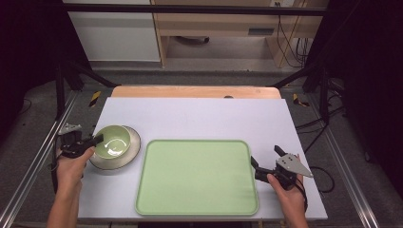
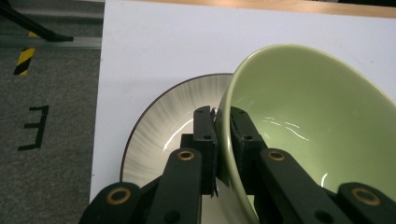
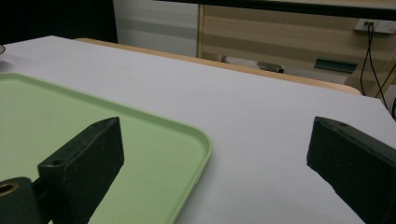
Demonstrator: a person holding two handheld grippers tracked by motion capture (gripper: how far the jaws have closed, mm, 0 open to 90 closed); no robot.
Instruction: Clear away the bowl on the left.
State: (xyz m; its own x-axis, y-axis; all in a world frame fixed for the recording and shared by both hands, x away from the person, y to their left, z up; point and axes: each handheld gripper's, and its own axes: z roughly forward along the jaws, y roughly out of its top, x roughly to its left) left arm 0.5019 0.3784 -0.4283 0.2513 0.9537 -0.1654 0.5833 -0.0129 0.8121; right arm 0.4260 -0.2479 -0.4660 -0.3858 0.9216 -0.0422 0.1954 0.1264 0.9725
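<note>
A light green bowl [image 1: 113,141] sits tilted on a grey-white plate [image 1: 130,153] with a dark rim, at the left of the white table. My left gripper [image 1: 97,139] is shut on the bowl's near rim [image 2: 224,122], one jaw inside the bowl [image 2: 303,121] and one outside, over the plate [image 2: 163,126]. A large light green tray [image 1: 197,176] lies empty in the middle. My right gripper [image 1: 265,156] stands open at the tray's right edge, one jaw over the tray corner [image 3: 187,140], the other over bare table, holding nothing.
The white table top [image 1: 199,116] has free room behind the tray. A wooden strip [image 1: 195,91] edges the far side. Black frame posts [image 1: 59,90] and cables [image 1: 328,118] stand on the grey floor around the table.
</note>
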